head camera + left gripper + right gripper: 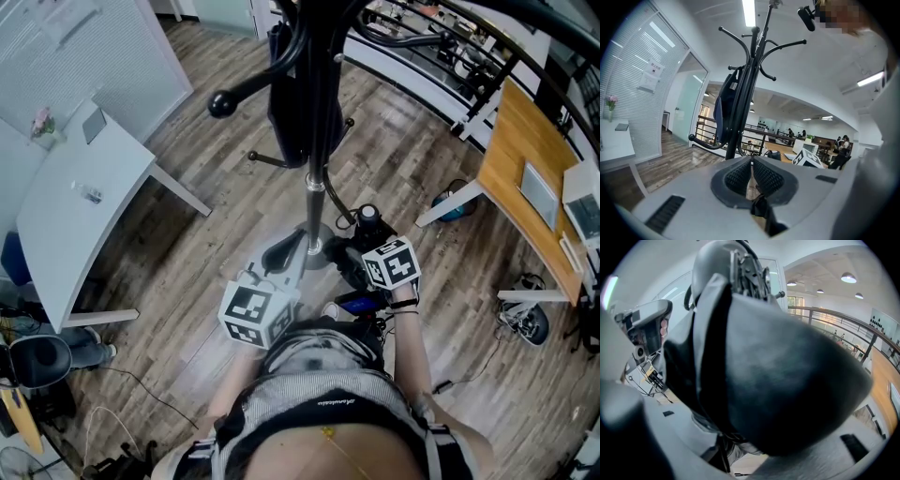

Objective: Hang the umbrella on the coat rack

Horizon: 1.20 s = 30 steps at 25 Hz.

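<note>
Your right hand-held gripper clamped on folded black umbrella; dark fabric fills gap between its jaws and bulges up past them. Your left hand-held gripper narrow, jaws drawn together to thin slit, nothing between them. Coat rack stands just ahead of both hand-held grippers, pole upright, hooks curving out above your left one. Dark bag hangs on rack, ahead and left of your left hand-held gripper. Umbrella close to rack pole, right of your left hand-held gripper, not yet on hook
</note>
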### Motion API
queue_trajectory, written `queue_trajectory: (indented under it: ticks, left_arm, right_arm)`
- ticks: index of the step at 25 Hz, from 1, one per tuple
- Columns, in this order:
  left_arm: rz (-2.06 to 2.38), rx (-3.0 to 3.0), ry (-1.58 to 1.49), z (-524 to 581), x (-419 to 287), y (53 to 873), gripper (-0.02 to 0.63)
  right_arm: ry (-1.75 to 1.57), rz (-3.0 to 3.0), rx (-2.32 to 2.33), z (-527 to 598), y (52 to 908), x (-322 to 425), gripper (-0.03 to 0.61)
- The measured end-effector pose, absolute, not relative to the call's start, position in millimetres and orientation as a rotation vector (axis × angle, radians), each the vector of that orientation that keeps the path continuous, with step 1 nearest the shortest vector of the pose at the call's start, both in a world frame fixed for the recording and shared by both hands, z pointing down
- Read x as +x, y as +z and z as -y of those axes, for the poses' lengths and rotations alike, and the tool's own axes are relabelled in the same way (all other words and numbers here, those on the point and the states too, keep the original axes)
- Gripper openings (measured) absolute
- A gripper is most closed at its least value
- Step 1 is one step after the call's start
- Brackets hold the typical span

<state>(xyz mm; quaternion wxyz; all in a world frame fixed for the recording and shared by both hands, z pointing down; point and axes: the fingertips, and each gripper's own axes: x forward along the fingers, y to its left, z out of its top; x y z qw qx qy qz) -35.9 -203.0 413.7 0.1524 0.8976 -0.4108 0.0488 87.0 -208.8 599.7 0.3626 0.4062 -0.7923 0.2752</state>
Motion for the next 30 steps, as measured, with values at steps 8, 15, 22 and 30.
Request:
queue_trajectory:
  ticks: [8, 15, 22, 30]
  left_arm:
    - [1.164, 2.577, 0.142, 203.3, -36.0, 415.6, 0.015]
    - [1.149, 2.580, 0.146, 201.1, -31.5, 415.7, 0.015]
    - [1.164, 2.569, 0.144, 197.0, -38.1, 415.3, 0.015]
    - [1.193, 2.558, 0.140, 197.4, -44.0, 415.3, 0.015]
  right_arm:
    - [0.721, 2.022, 1.056, 199.2, 602.2, 92.3, 0.267]
    - [0.732, 2.019, 1.064, 200.1, 604.3, 95.3, 0.267]
    - [0.731, 2.022, 1.055, 203.4, 606.2, 91.6, 0.267]
    - [0.726, 2.011, 1.047, 210.1, 613.6, 92.9, 0.267]
